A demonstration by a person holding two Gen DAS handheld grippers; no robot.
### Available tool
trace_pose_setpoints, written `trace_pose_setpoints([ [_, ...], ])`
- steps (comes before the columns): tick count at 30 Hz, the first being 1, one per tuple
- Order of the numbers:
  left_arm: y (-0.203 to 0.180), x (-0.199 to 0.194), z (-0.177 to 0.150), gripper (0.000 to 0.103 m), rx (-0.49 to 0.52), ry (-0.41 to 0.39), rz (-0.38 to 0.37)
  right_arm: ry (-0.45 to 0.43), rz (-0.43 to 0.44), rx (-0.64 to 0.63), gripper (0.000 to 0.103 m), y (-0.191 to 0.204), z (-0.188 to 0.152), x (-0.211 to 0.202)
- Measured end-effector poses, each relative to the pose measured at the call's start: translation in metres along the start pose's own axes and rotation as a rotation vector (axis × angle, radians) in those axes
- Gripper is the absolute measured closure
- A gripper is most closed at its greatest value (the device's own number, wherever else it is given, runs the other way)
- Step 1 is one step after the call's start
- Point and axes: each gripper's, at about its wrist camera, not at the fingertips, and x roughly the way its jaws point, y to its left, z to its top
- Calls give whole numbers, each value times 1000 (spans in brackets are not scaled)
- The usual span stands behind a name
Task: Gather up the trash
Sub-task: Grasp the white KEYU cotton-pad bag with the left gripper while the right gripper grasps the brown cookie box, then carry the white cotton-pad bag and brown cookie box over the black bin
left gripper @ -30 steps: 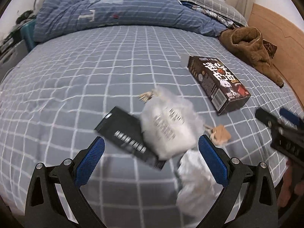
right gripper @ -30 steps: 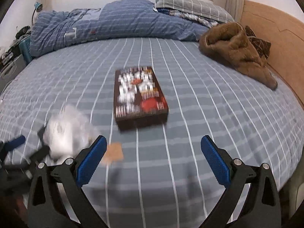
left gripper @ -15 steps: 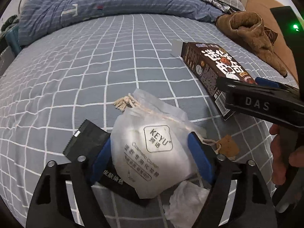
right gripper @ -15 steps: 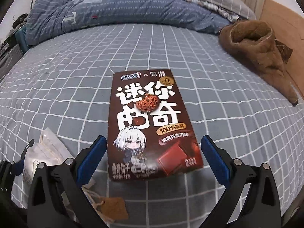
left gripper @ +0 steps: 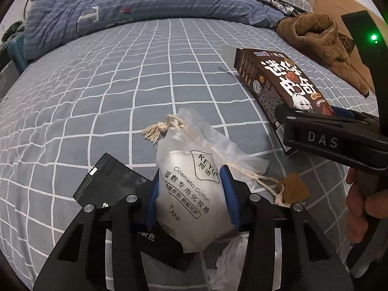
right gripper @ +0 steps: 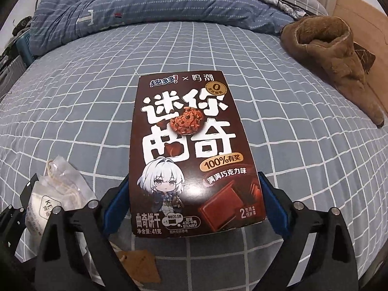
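Trash all lies on the bed [left gripper: 101, 77], near its front edge, nothing collected yet: left tool [left gripper: 191, 201] closing, its pads against the sides of the cotton-pad pouch [left gripper: 191, 189] atop a black sachet [left gripper: 111, 181], crumpled tissue [left gripper: 230, 259] beside; right tool [right gripper: 194, 208] closing, wide, straddling the biscuit box [right gripper: 189, 145], grip unconfirmed. Checked grey sheet, blue duvet [right gripper: 145, 7] at far edge, brown garment [right gripper: 339, 55] toward the wooden headboard [left gripper: 344, 2].

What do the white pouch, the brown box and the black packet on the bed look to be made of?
Pouch: thin frosted plastic film, semi-translucent and creased, with a cotton-like drawstring.
Box: printed cardboard with a slight sheen, sharp folded edges.
Black packet: matte plastic or foil, judging by its serrated edge; uncertain.
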Motion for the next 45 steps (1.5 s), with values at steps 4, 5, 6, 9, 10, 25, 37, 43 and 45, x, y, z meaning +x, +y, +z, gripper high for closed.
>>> trace_pose_setpoints([
  [4,0,-5,1,59,2,-13,0,-12,-9,7,13,0,-2,-5],
  [5,0,-6,1,59,1,-17,6,-18,-13,12,13,-1,-2,-7],
  [6,0,-8,1,59,3,-21,14,-24,-17,15,13,-1,-2,-9],
  [9,0,-14,2,59,-1,-40,20,-44,-27,22,13,-2,-4,-15],
  [10,1,-16,2,59,-4,-45,18,-50,-28,22,13,-2,-4,-17],
  [25,13,-34,7,59,-31,-99,13,-101,-40,27,13,-2,-6,-39],
  [37,23,-62,5,60,-55,-141,23,-137,-41,19,13,3,-18,-65],
  [43,26,-74,-5,60,-66,-144,22,-144,-44,8,13,5,-30,-78],
  [45,29,-77,-9,60,-72,-143,22,-142,-42,11,13,4,-34,-82],
])
